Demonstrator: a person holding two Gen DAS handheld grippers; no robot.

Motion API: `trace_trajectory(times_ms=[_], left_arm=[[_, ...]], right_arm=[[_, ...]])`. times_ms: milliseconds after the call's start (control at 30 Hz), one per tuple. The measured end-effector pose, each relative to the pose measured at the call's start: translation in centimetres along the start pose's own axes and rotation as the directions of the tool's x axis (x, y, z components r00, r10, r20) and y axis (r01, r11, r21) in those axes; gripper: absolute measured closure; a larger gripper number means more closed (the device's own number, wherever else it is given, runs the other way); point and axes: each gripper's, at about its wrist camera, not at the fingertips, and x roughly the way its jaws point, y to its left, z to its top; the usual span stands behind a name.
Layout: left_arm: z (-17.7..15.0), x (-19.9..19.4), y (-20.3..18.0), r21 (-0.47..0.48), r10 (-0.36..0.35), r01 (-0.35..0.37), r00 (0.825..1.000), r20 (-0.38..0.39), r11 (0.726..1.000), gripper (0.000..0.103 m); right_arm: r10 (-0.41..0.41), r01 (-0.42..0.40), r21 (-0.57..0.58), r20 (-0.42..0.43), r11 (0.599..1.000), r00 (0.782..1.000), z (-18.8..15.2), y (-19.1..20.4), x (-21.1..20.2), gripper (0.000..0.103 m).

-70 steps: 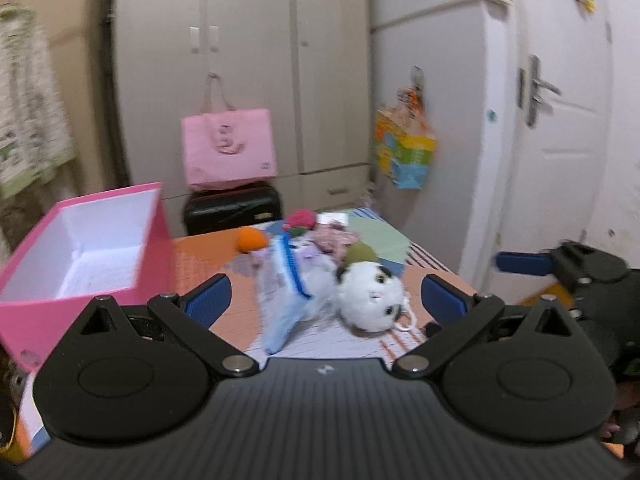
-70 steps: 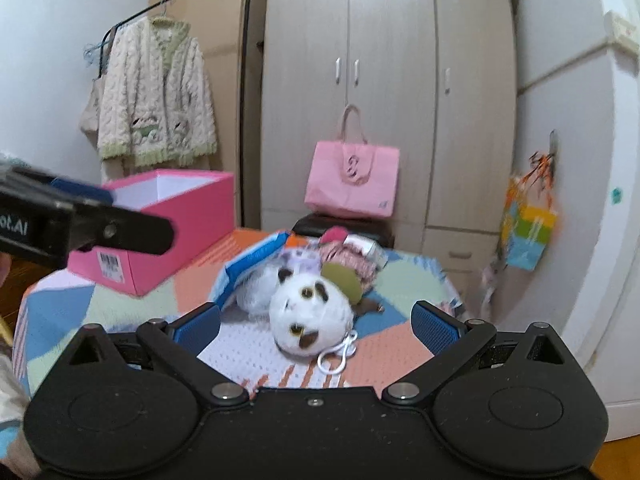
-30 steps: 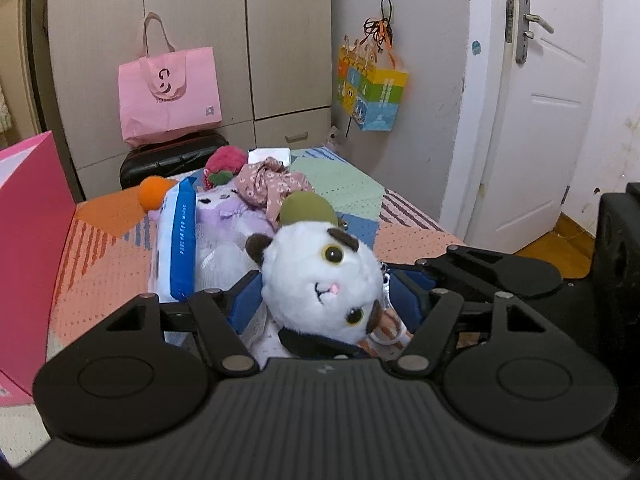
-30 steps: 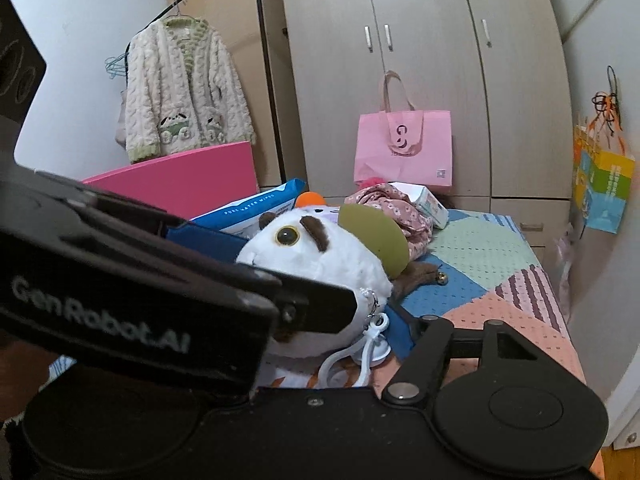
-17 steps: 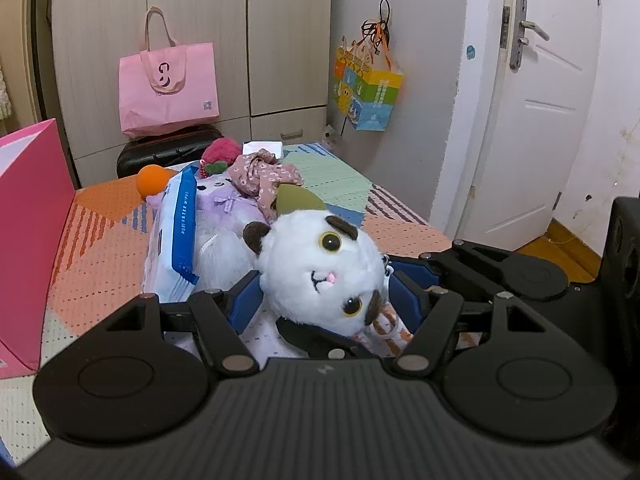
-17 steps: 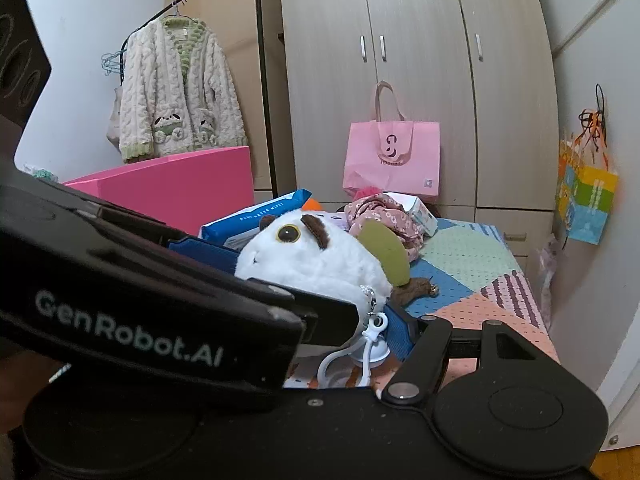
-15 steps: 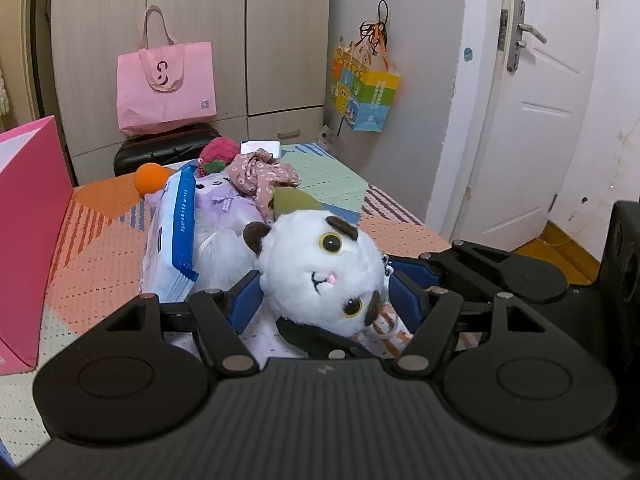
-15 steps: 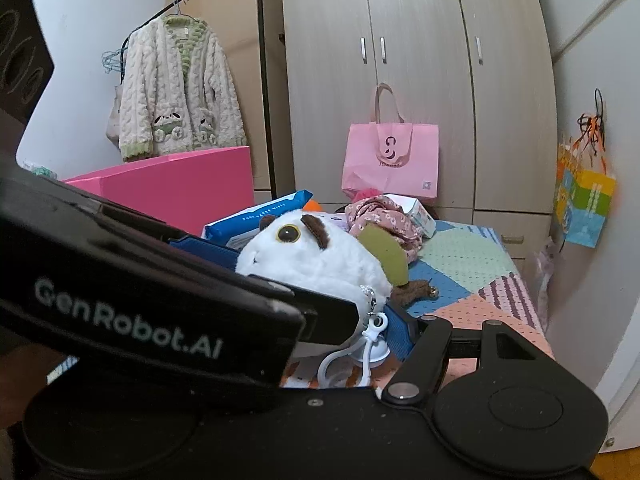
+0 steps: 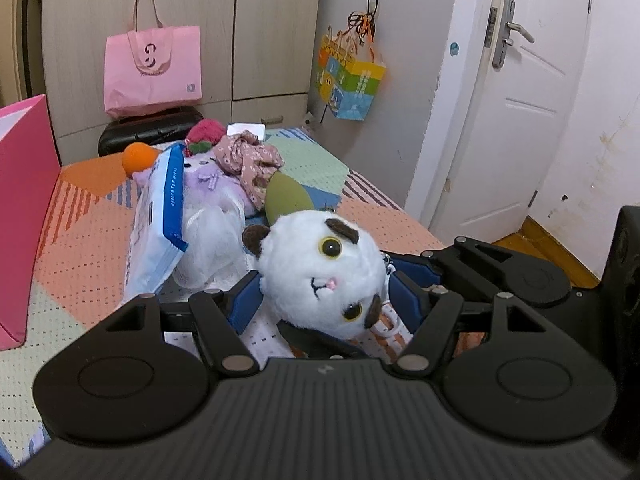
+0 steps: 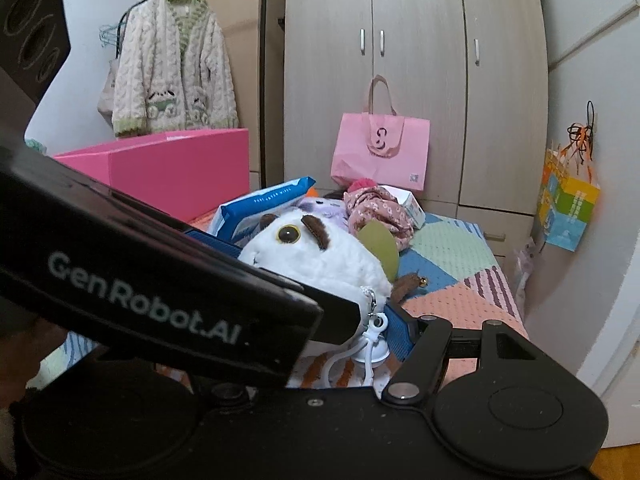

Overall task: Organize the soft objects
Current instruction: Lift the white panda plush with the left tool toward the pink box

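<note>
Plush cat (image 9: 320, 276) now off the bedspread (image 9: 84, 256), both tools' pads against it.

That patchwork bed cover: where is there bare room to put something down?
One bare patch is the orange stretch of the bed cover between the pink box and the wipes pack. Another is the green and striped part toward the door. The middle is crowded: white plush cat, purple plush, floral cloth and orange ball.

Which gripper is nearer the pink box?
Left. The left gripper, shut on the plush, has the box just off its left side. The right gripper grips the plush from the opposite side, with the left gripper between it and the box.
</note>
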Motion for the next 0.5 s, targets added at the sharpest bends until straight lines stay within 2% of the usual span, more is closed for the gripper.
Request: trace_trajectory(times_ms=[333,500], left_arm=[[-0.12,-0.37,-0.21,-0.016,-0.022,0.022,1.0,-0.007,1.0,0.035],[-0.16,-0.47,-0.29,-0.031,-0.034,0.034,0.999,0.001,0.999,0.038]], right_arm=[[-0.009,0.011,0.052,-0.045,0.999,0.999,0.21,-0.01,-0.63,0.031],[-0.042,0.044,0.027,-0.051,0.999,0.998,0.16,0.46,-0.93,0.031]])
